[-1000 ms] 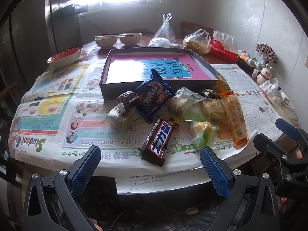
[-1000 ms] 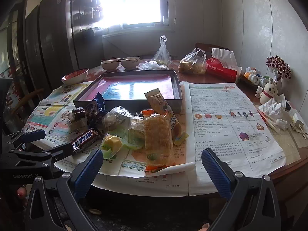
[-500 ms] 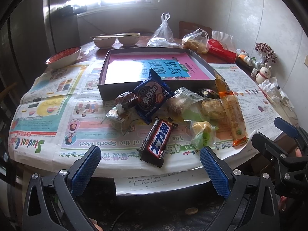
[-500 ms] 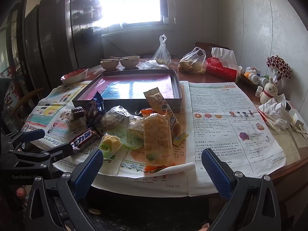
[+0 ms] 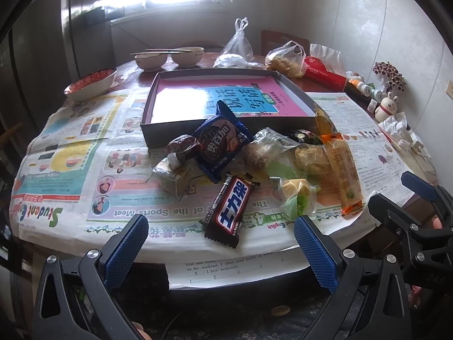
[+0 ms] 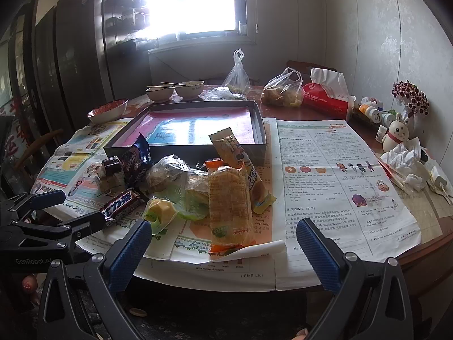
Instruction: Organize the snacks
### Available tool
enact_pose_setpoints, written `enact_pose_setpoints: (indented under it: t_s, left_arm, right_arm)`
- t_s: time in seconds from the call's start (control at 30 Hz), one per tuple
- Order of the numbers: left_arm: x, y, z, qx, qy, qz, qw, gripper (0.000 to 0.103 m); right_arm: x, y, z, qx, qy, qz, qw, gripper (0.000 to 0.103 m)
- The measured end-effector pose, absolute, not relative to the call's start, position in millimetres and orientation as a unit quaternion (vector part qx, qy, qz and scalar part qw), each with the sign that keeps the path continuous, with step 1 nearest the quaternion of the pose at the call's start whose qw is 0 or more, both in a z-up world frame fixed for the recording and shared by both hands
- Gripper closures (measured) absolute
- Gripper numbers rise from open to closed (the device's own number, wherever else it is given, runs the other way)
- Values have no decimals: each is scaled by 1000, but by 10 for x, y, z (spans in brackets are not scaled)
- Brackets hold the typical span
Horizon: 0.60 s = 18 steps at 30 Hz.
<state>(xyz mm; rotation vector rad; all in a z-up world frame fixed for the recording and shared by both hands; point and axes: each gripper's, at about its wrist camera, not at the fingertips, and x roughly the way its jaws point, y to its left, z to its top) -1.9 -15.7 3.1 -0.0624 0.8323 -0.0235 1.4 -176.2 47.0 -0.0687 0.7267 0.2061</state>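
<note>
A pile of wrapped snacks lies on newspaper in front of a shallow dark box [image 5: 181, 129] lined with a pink and blue sheet. Nearest is a black chocolate bar [image 5: 230, 207], also in the right wrist view [image 6: 120, 205]. Behind it lie a blue cookie pack [image 5: 222, 143], a green-wrapped yellow cake [image 5: 296, 195] and a long orange-ended pack [image 5: 344, 178], which also shows in the right wrist view [image 6: 230, 202]. My left gripper [image 5: 220, 248] is open and empty just short of the table edge. My right gripper [image 6: 223, 252] is open and empty, facing the long pack.
Bowls [image 5: 89, 85] and two more with chopsticks [image 5: 170, 56] stand at the back left. Plastic bags [image 5: 284, 56], a red tissue pack [image 6: 325, 99], small bottles, a rabbit figure [image 6: 396, 136] and crumpled tissues [image 6: 405, 161] line the right side by the wall.
Both grippers have drifted slightly closer to the table; the snacks and box have not moved.
</note>
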Motion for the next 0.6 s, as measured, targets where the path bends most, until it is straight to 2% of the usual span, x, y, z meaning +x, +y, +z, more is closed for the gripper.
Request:
enact_pose_setpoints:
  t_s: [0.6]
  left_arm:
    - [86, -53, -32, -42, 418, -22, 907, 1]
  right_arm:
    - [82, -1776, 423, -34, 364, 101, 925, 0]
